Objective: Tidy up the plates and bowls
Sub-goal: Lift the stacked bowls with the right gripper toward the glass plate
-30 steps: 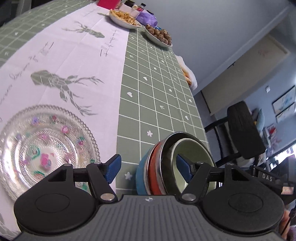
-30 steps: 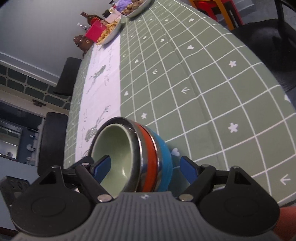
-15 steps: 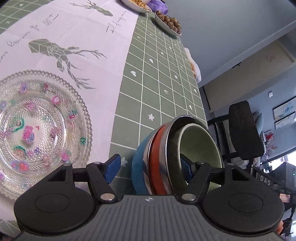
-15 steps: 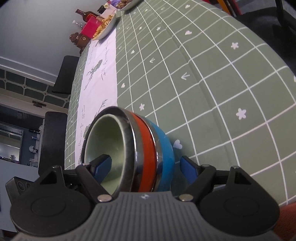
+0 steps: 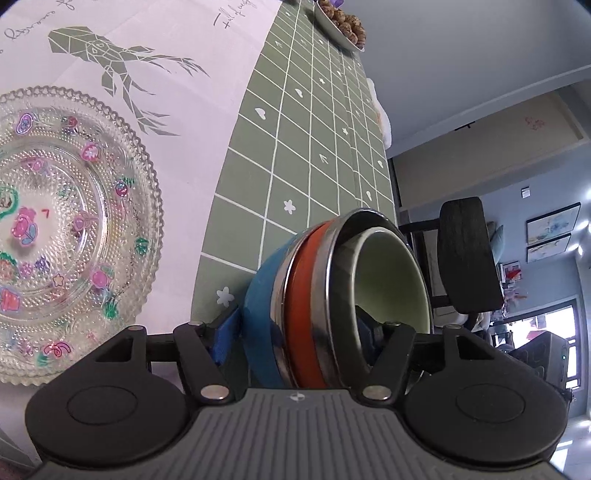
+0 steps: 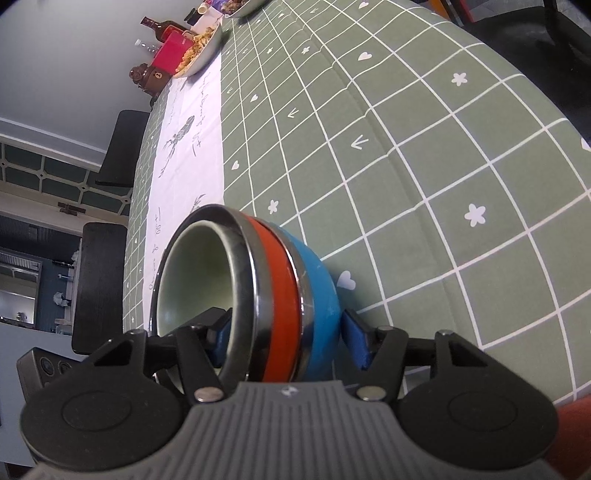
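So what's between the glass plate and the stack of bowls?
In the left wrist view only tablecloth lies between the glass plate and the stack of bowls: a white strip, then green checks. Nothing else stands there.

Nested bowls [image 5: 317, 295] stand on the table [image 5: 306, 147] near its front edge, w/ the glass plate [image 5: 70, 221] well apart at their 9 o'clock on the runner [image 5: 155, 37]. Food dishes [image 6: 201, 51] and a bottle [image 6: 160, 27] sit far back at 12. A chair [image 5: 467, 254] stands off the table at 3 o'clock.
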Demonstrator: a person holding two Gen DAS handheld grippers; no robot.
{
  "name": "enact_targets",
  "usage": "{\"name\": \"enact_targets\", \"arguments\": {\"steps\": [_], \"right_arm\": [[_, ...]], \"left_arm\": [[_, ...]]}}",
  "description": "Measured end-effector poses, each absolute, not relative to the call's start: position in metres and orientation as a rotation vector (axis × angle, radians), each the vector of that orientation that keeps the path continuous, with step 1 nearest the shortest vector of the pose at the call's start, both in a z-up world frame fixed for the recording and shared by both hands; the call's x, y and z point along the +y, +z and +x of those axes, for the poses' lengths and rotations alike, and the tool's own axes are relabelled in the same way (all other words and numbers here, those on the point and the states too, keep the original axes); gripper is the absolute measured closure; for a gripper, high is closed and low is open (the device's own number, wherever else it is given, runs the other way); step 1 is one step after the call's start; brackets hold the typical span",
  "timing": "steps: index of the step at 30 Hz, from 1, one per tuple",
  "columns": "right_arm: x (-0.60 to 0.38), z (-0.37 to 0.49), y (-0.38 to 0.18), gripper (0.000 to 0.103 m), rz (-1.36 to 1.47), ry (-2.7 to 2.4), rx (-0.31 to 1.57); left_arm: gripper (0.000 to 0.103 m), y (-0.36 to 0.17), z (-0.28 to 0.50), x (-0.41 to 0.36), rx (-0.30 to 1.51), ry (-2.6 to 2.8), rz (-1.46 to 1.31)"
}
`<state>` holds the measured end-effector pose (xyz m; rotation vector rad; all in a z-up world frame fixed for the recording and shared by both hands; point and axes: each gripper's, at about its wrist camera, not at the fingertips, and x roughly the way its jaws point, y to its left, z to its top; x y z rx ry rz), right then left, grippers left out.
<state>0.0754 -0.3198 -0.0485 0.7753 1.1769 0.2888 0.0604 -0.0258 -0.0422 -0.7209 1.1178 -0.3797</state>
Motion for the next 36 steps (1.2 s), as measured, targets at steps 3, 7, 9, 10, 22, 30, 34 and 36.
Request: {"name": "enact_targets", "arguments": {"steps": [3,7,9,10,22,30,34,36], "right_arm": [[-0.321,0.074,-0.049,0.045,0.78,0.286,1.176],[-0.319,0.074,-0.049,0.046,0.775,0.281,1.173],[-0.32,0.074,-0.049,0.047,0.781,0.274,1.173],[-0.32,0.074,-0.049,0.048,0.778,0.272,1.172],[-0.311,0.078,-0.043,0.049,0.755,0.286,1.188],[-0.286,0.091,-0.032,0.05,0.745,0.322,1.218],[-0.264,0.102,-0.018,0.05,0.718,0.361,1.234],[-0.25,0.107,-0.011,0.051,0.705,0.385,1.238]], "left_arm": [[0.033,-0.042,0.062,-0.029,1.123,-0.374,-0.708],[0.038,-0.039,0.064,-0.033,1.132,-0.368,-0.663],[0.038,-0.037,0.063,-0.035,1.133,-0.363,-0.645],[0.038,-0.037,0.063,-0.036,1.133,-0.361,-0.642],[0.041,-0.03,0.062,-0.03,1.136,-0.325,-0.647],[0.041,-0.013,0.061,-0.006,1.133,-0.27,-0.661],[0.041,0.003,0.06,0.015,1.124,-0.229,-0.679],[0.041,0.012,0.059,0.027,1.118,-0.21,-0.682]]}}
